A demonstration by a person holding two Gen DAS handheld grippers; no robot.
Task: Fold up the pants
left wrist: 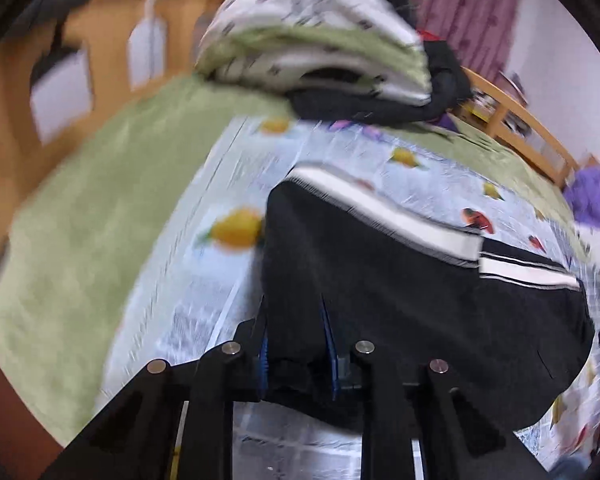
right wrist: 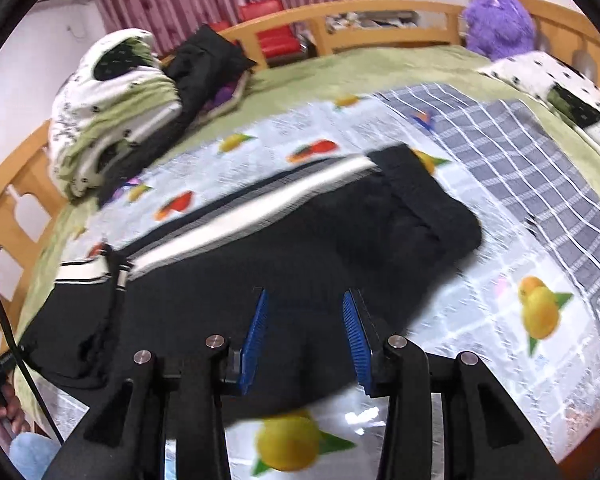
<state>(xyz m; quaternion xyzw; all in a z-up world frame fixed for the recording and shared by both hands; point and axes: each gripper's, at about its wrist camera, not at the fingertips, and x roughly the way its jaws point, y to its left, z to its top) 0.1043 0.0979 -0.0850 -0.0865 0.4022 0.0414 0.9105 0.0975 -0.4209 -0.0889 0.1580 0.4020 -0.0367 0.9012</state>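
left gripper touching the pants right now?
Touching. The left wrist view shows the left gripper with its fingers closed on a bunched edge of the black pants, no gap between the blue pads and the cloth.

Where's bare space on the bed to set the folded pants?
Free: fruit-print sheet right of the black white-striped pants, and grey checked cloth beyond. Crowded: folded green-white quilt pile with black jacket far left; purple plush toy far right.

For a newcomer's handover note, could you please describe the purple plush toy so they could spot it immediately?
Start at the wooden bed rail along the far side of the bed. At its right end, against the rail on the green blanket, sits the purple plush toy. It is the only shaggy, bright purple thing there.
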